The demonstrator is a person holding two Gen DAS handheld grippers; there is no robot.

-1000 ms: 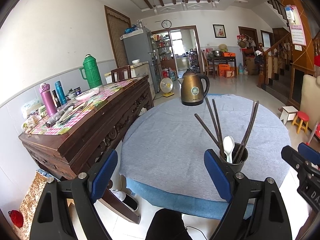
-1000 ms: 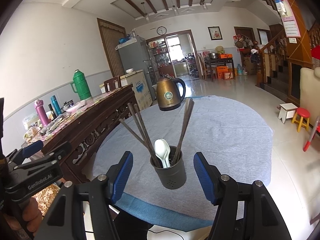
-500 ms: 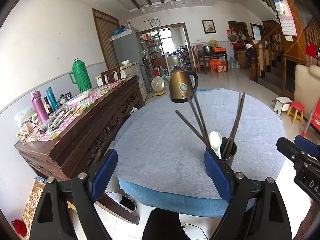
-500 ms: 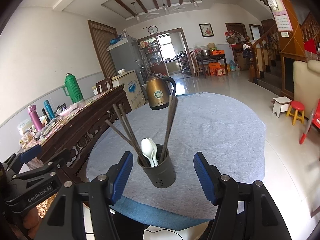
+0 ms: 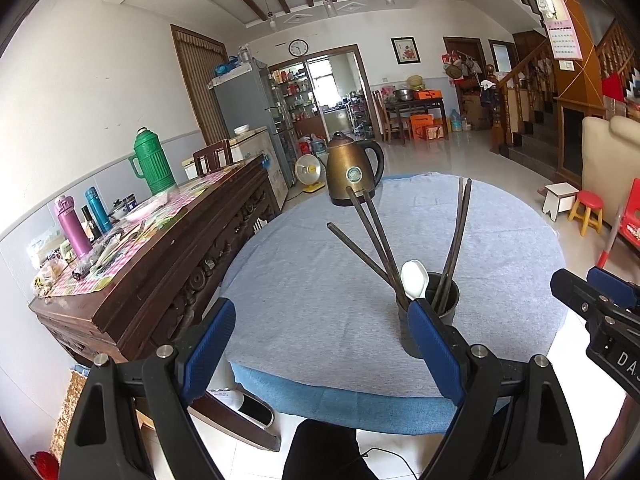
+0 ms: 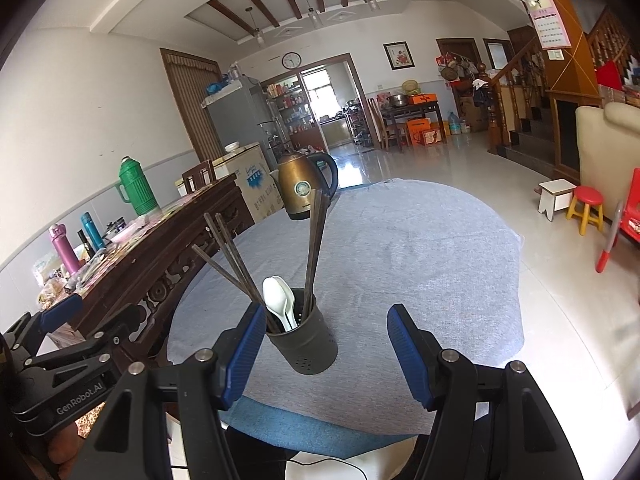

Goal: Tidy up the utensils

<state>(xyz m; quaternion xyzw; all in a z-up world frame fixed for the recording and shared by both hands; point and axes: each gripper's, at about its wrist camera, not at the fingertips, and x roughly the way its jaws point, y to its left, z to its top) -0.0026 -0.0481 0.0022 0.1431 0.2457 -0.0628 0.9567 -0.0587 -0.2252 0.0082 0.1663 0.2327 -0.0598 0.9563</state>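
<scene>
Utensil holder (image 6: 306, 340) with chopsticks (image 6: 316, 248) and white spoon (image 6: 280, 300) near bench's front edge. Both views drifted slightly; nothing grasped. Left claw (image 5: 320, 344) and right claw (image 6: 326, 354) both apart, empty. Utensils appear gathered already.

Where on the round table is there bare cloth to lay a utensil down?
Bare cloth runs from the utensil holder back to the kettle, and to the right edge. Left of the holder, the chopsticks lean out towards the crowded sideboard.
</scene>
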